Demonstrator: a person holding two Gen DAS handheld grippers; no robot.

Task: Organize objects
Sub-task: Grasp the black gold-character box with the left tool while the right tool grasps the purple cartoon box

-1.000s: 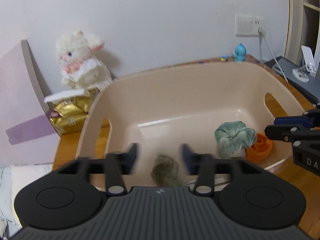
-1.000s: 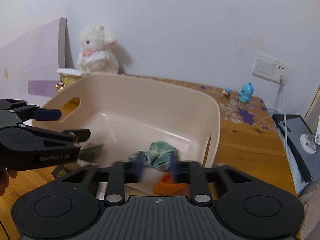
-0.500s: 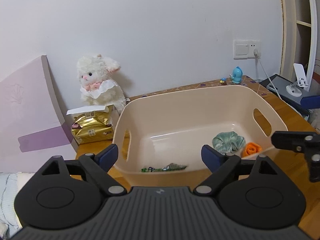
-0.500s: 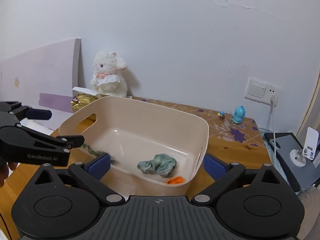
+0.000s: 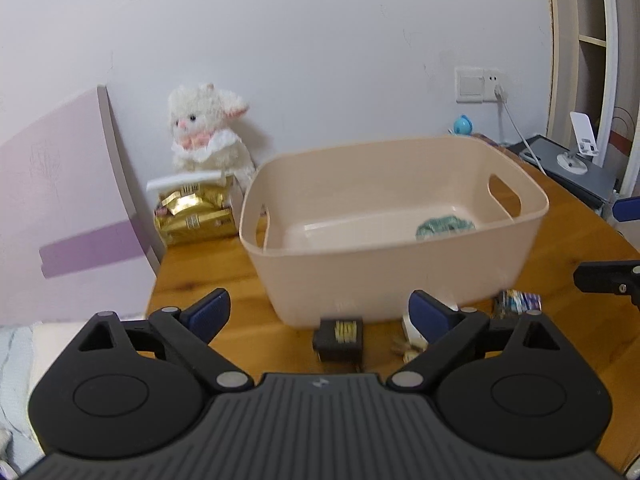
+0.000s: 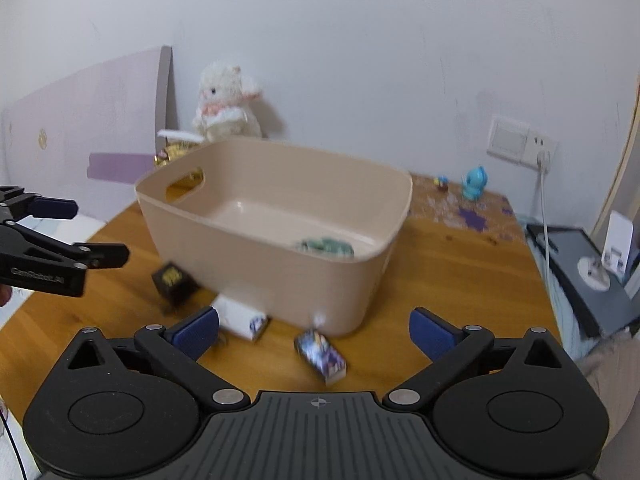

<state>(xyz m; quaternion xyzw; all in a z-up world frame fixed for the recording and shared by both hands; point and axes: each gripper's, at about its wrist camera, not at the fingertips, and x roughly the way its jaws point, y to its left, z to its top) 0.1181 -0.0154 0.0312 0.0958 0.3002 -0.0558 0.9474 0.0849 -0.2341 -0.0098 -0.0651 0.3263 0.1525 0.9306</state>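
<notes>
Both tools were spread wide with nothing between their fingers. The left gripper (image 5: 319, 314) filled the bottom of its own picture, and the right gripper (image 6: 314, 332) did the same in its picture.

The beige tub (image 5: 400, 280) sat in the middle of both pictures on the wooden table (image 5: 208, 272). A green scrunchie (image 5: 444, 227) lay inside it, low on the right side of the tub floor.

In the left view, a small black box (image 5: 339, 338) stood just in front of the tub, low in the middle, and only a bit of the white box (image 5: 412, 326) peeked out behind the right finger. The right view showed more: the whole white box (image 6: 240, 317) against the tub's front wall, the black box (image 6: 175, 282) to its left, and a blue picture pack (image 6: 320, 354) lying flat near the bottom middle.

The left view showed the gold bag (image 5: 192, 216) clearly under the white bunny (image 5: 206, 136) at upper left. In the right view the tub hid most of that bag.
</notes>
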